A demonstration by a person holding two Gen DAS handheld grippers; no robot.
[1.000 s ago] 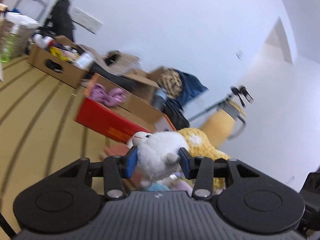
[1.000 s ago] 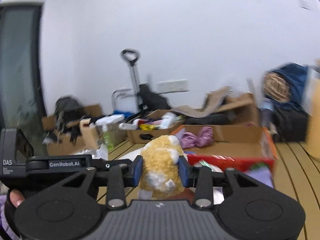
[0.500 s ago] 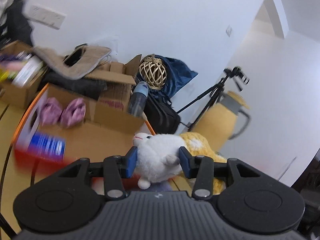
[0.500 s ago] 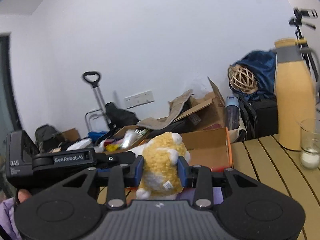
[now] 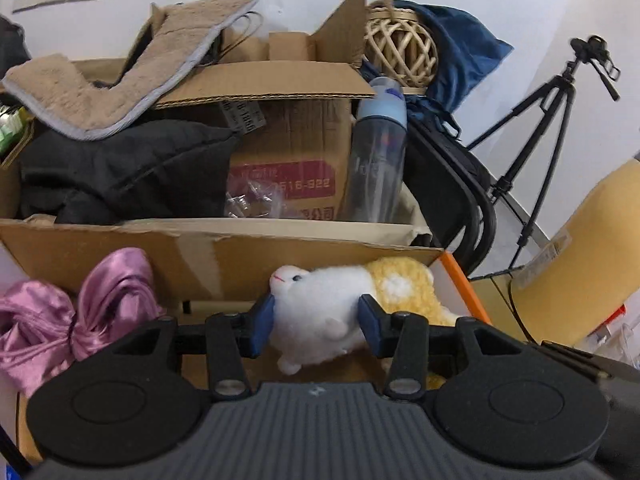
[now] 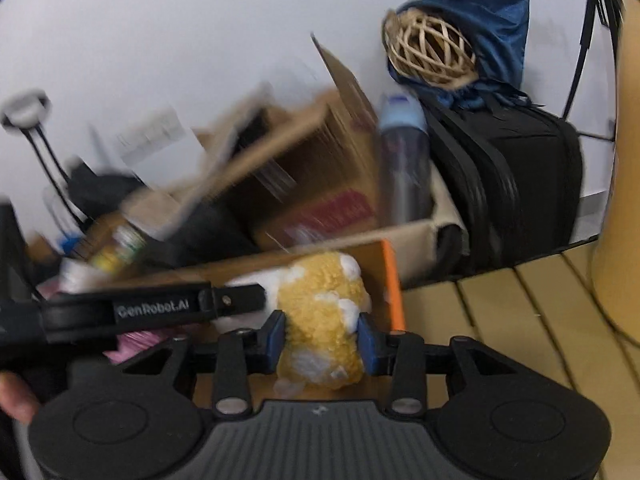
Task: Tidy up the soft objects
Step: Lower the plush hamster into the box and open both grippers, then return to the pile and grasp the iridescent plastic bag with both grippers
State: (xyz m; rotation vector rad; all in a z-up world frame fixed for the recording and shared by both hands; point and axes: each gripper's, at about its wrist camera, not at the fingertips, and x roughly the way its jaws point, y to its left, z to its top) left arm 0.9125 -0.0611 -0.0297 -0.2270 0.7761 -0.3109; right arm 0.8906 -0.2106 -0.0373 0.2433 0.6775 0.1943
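Observation:
My left gripper (image 5: 316, 326) is shut on a white plush toy (image 5: 320, 308) and holds it over the open cardboard box (image 5: 224, 256) with the orange edge. My right gripper (image 6: 322, 338) is shut on a yellow plush toy (image 6: 324, 320) just to the right of it, also over the box (image 6: 390, 280). The yellow toy shows behind the white one in the left wrist view (image 5: 404, 288). A pink satin cloth (image 5: 60, 316) lies in the box at the left. The left gripper's arm (image 6: 152, 310) crosses the right wrist view.
Behind the box stand more cardboard boxes (image 5: 288, 128) with a tan fleece pad (image 5: 116, 80) and black cloth (image 5: 128, 168), a water bottle (image 5: 378, 152), a wicker ball (image 5: 402, 48) on blue cloth, a black bag (image 6: 516, 184), a tripod (image 5: 544, 120) and a yellow jug (image 5: 580, 260).
Both grippers have swung right and moved forward and down to the orange-edged box, each still holding its plush toy. The box now fills the lower view.

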